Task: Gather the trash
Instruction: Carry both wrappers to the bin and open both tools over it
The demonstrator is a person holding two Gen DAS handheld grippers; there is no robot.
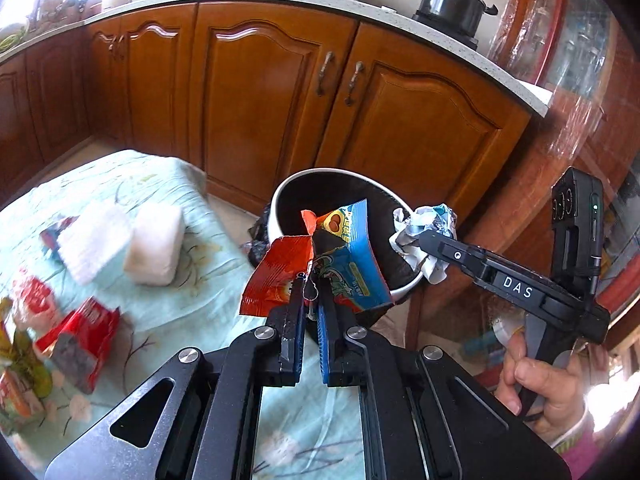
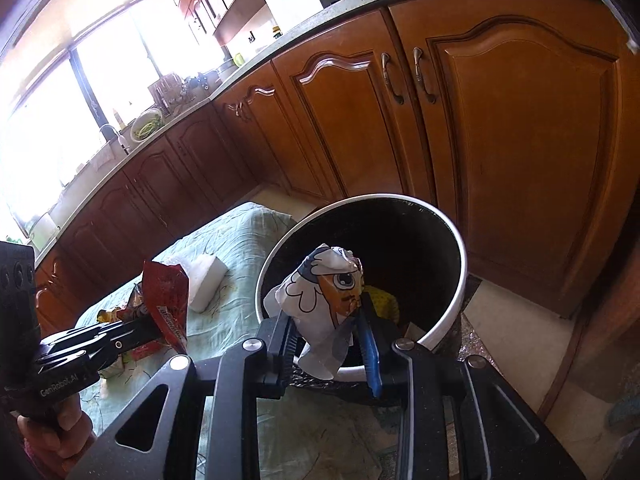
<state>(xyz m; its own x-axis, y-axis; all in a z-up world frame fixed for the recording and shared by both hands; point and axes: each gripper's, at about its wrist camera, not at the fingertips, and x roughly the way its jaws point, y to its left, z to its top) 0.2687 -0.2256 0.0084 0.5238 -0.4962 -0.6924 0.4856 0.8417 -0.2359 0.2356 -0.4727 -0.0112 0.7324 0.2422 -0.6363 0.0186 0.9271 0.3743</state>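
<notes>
My left gripper (image 1: 310, 286) is shut on a red and blue snack wrapper (image 1: 352, 264) and holds it just in front of the white-rimmed trash bin (image 1: 280, 196). My right gripper (image 2: 326, 314) is shut on a crumpled white wrapper with a cartoon print (image 2: 320, 292) and holds it over the mouth of the bin (image 2: 456, 236). The right gripper and its white wrapper (image 1: 424, 236) also show in the left wrist view at the bin's right rim. The left gripper with the red wrapper (image 2: 168, 300) shows at the left in the right wrist view. Yellow trash (image 2: 384, 300) lies inside the bin.
A table with a pale green flowered cloth (image 1: 168, 296) holds more wrappers (image 1: 80, 336) at the left and two white tissue packs (image 1: 154, 244). Brown kitchen cabinets (image 1: 260, 92) stand behind the bin. A black bag (image 1: 258, 240) hangs at the bin's left side.
</notes>
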